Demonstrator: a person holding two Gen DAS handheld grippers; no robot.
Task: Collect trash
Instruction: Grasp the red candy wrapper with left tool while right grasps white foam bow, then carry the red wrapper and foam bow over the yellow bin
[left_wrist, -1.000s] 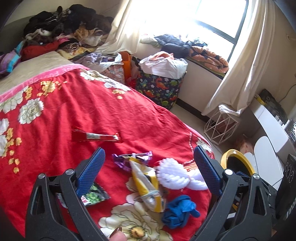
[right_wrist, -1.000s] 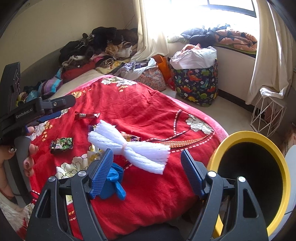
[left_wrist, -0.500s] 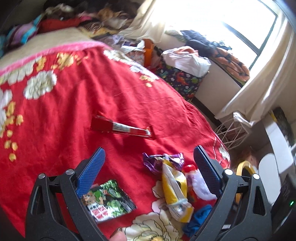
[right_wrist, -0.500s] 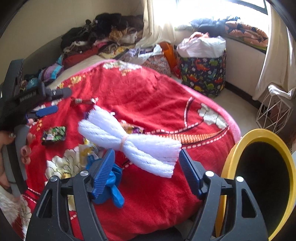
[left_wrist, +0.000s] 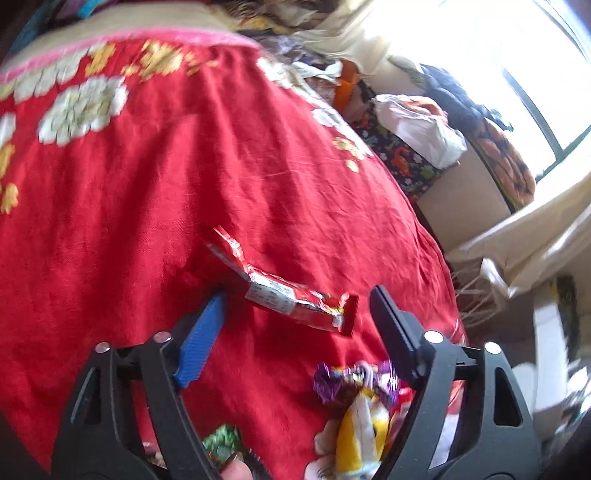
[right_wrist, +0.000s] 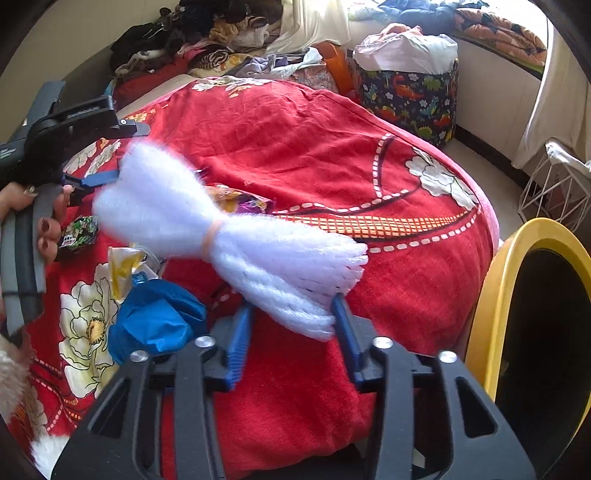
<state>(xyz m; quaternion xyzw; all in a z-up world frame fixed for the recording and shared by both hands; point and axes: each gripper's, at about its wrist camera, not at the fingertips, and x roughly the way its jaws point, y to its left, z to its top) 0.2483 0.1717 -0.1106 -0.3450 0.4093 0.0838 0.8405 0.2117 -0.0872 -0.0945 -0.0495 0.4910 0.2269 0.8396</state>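
Note:
A long red snack wrapper (left_wrist: 295, 299) lies on the red flowered bedspread (left_wrist: 184, 166), between the fingers of my left gripper (left_wrist: 298, 293). Its jaws are closing and the pads stand clear of the wrapper. In the right wrist view a white foam net bundle (right_wrist: 221, 229), tied with a rubber band, lies across the bedspread (right_wrist: 332, 147). My right gripper (right_wrist: 291, 314) is closing on the bundle's near end, and the pads press its sides. A yellow-rimmed bin (right_wrist: 487, 295) stands at the bed's right edge.
More litter is nearby: a blue glove (right_wrist: 155, 321), a yellow wrapper (left_wrist: 362, 435), a purple wrapper (left_wrist: 351, 380) and a green packet (right_wrist: 79, 230). A dinosaur-print basket (right_wrist: 406, 96) and a white wire basket (right_wrist: 554, 184) stand on the floor. Clothes (right_wrist: 207, 33) are piled at the bed's far end.
The left gripper moved forward and down from the green packet to the red wrapper, rolling and narrowing. The right gripper sank onto the foam bundle and its jaws closed around the near end.

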